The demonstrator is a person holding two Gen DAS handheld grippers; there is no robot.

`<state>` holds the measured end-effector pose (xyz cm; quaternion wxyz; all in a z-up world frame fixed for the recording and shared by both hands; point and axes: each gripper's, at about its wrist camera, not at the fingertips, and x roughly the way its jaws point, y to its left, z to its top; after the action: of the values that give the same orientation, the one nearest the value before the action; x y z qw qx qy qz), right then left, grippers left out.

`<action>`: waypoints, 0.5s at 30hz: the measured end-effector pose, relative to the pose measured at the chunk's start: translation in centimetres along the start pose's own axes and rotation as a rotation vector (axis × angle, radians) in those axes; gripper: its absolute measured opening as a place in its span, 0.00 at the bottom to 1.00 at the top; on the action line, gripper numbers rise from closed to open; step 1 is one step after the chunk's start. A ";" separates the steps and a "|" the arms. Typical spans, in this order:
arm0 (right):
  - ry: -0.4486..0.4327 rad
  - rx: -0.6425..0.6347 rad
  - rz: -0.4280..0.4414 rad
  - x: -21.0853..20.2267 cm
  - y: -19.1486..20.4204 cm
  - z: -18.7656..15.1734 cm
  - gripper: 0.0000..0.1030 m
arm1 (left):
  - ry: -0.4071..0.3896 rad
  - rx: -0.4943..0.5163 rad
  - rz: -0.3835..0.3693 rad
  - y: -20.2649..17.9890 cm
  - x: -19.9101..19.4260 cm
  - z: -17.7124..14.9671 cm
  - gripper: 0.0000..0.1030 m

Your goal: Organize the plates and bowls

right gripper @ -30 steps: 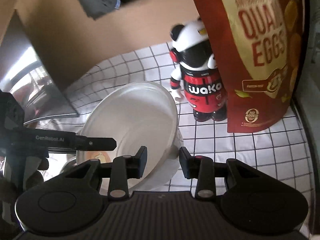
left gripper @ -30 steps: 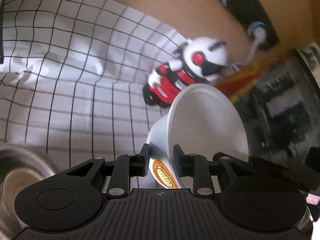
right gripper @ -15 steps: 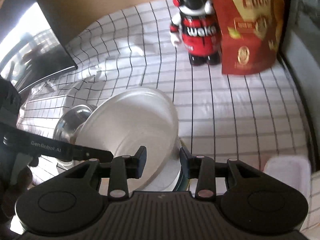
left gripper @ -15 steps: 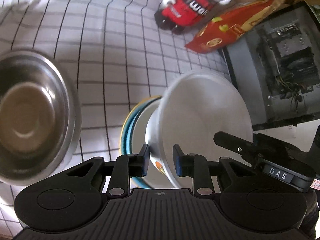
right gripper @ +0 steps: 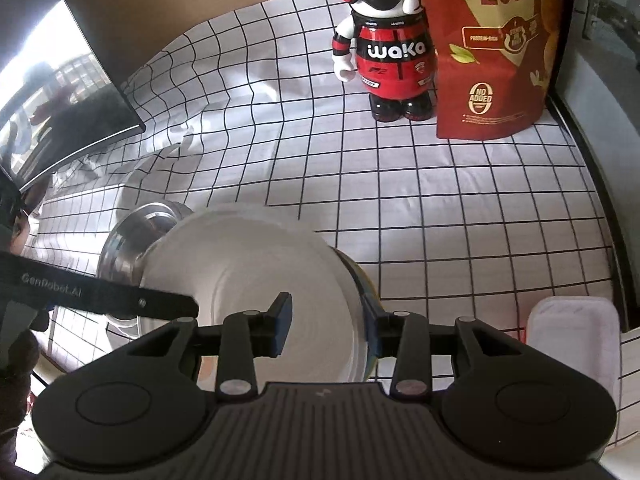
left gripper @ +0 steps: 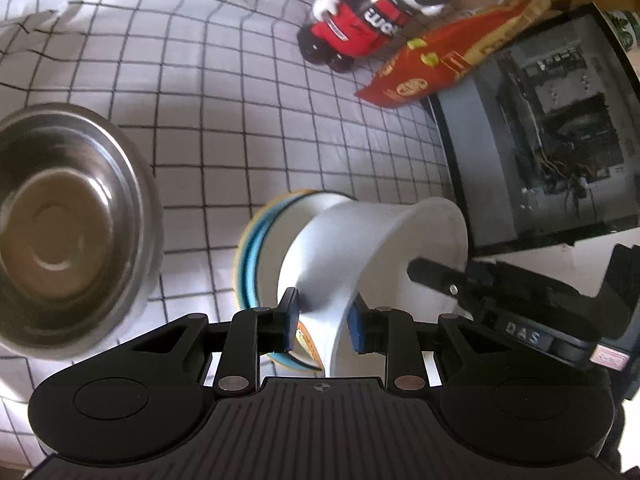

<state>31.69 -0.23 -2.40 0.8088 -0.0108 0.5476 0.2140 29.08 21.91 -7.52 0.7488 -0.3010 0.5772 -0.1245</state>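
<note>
Your left hand-held gripper (left gripper: 322,322) pinches the near wall of the white bowl (left gripper: 384,256), one pad on the outside, one inside; the bowl sits tilted, low centre of the left wrist view, over a blue-and-yellow-rimmed plate (left gripper: 250,252) lying on the checked cloth (left gripper: 224,120) of the desk. Your right hand-held gripper (right gripper: 326,322) straddles the opposite rim of the same white bowl (right gripper: 256,272), bottom centre of the right wrist view: its jaws stand narrowly apart with the rim between them, and whether the pads press on it you cannot tell. The plate's coloured edge (right gripper: 366,284) peeks out just right of the bowl. A steel bowl (left gripper: 64,220) rests at the left edge of the left view, near the plate but apart from it. Toy figure (right gripper: 386,40) and red snack bag (right gripper: 496,48) stand side by side at the top of the right view. A white lidded box (right gripper: 572,344) lies at lower right.
</note>
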 end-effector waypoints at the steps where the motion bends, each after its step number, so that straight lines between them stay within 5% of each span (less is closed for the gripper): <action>1: -0.003 0.002 -0.004 -0.1 -0.2 0.1 0.38 | -0.001 -0.007 -0.013 0.0 -0.1 0.1 0.29; 15: 0.004 0.014 -0.020 1.0 -0.3 0.5 0.38 | -0.061 -0.100 0.039 2.1 -0.1 0.3 0.25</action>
<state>32.60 -0.05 -3.14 0.8098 -0.0111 0.5507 0.2023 29.01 23.71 -8.68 0.7523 -0.3304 0.5655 -0.0718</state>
